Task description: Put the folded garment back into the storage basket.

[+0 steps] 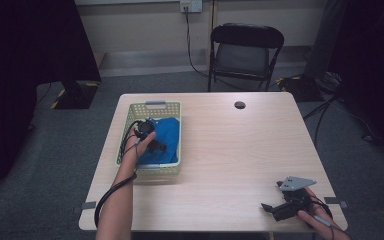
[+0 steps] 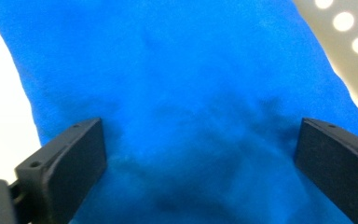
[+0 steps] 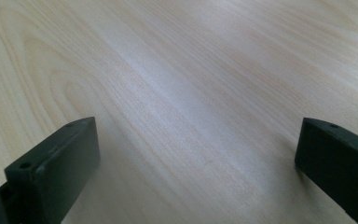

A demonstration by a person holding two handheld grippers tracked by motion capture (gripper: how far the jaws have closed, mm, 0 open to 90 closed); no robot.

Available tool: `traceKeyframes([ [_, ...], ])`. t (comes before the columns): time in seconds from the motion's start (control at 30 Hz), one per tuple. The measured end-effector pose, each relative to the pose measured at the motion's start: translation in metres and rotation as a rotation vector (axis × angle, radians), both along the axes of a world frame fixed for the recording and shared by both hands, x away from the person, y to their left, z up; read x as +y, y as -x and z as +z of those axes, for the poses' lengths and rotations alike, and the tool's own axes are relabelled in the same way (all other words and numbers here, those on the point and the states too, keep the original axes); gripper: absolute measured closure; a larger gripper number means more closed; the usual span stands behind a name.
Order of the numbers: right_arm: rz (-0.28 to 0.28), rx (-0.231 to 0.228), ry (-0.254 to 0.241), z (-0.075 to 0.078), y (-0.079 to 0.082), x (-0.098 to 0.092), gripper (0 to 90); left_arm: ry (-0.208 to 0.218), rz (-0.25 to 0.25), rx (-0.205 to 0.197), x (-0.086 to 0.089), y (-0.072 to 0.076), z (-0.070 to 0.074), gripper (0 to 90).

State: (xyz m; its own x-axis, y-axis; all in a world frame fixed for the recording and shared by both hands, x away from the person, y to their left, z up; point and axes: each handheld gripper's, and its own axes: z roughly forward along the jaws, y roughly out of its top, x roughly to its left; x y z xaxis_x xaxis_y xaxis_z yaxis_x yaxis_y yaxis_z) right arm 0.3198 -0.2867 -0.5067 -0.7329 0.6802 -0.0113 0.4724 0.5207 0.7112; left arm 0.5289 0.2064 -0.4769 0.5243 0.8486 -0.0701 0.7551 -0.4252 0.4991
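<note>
A bright blue cloth (image 1: 166, 136) lies in a pale green basket (image 1: 156, 105) on the left half of the table. My left gripper (image 1: 159, 148) is down inside the basket, right over the cloth. In the left gripper view its jaws stand wide apart with the blue cloth (image 2: 182, 107) spread between them, so it is open. My right gripper (image 1: 269, 207) rests low near the table's front right corner, pointing left. Its jaws are wide apart over bare wood (image 3: 177, 112), open with nothing between them.
The light wooden table (image 1: 230, 150) has a round cable hole (image 1: 239, 105) at the back. A black folding chair (image 1: 245, 50) stands behind the table. Cables run over the grey floor at the right. The basket's perforated wall (image 2: 349, 32) shows beside the cloth.
</note>
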Motion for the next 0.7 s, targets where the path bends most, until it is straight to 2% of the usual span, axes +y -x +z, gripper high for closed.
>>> traceKeyframes([
  [0.1, 0.000, 0.000, 0.000, 0.000, 0.000, 0.000, 0.0, 0.009, 0.013, 0.006, 0.000, -0.001, 0.003, 4.9],
  [0.23, 0.000, 0.000, 0.000, 0.000, 0.000, 0.000, 0.0, 0.023, 0.022, -0.010, 0.001, 0.000, 0.007, 5.0],
  [0.5, 0.000, 0.000, 0.000, 0.000, 0.000, 0.000, 0.0, 0.056, -0.016, -0.039, -0.001, 0.007, 0.024, 4.8],
  [0.7, 0.000, 0.000, 0.000, 0.000, 0.000, 0.000, 0.0, 0.076, -0.024, -0.063, 0.001, 0.013, 0.034, 4.7],
])
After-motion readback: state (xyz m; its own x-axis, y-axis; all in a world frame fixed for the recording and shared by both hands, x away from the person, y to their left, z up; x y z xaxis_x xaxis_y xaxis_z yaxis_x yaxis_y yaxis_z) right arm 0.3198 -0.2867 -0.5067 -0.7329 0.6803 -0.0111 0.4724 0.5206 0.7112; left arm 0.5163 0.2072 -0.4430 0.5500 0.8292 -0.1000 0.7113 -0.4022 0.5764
